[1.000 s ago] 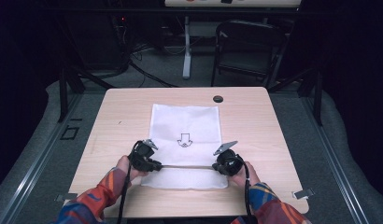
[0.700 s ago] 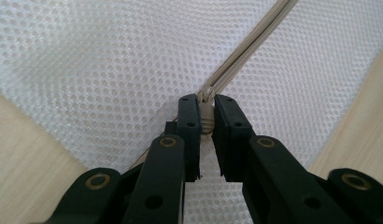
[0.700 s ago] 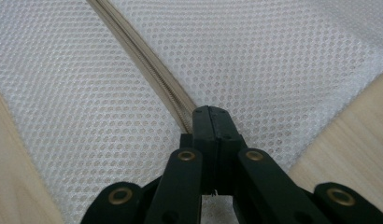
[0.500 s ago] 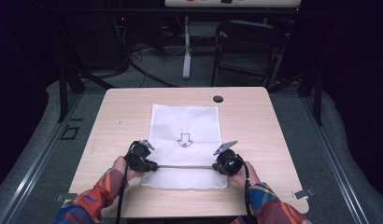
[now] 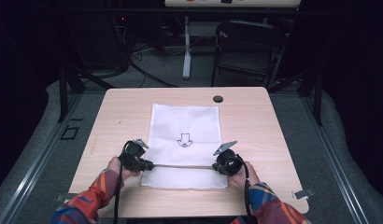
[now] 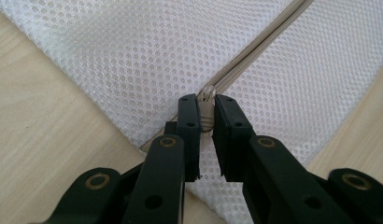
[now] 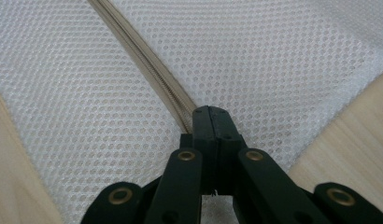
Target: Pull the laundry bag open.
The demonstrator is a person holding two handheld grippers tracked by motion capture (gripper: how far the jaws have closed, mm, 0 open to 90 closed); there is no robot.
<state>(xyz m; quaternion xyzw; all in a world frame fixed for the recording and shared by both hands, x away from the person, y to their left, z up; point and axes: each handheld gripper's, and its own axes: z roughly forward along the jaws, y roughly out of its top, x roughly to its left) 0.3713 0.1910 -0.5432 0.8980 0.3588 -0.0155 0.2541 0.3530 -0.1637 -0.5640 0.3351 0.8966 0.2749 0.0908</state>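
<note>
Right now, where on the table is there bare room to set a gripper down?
The table is bare left of the mesh bag, right of it out to the edge, and along the far edge apart from a small black cap. The near strip is crowded: the left gripper and right gripper sit on the bag's zipper.

Lab or recording studio setup. A light wooden table is set on grey carpet in a dark room, framed by black metal struts. Loose cables and a black chair are seen beyond the table's far edge.
</note>
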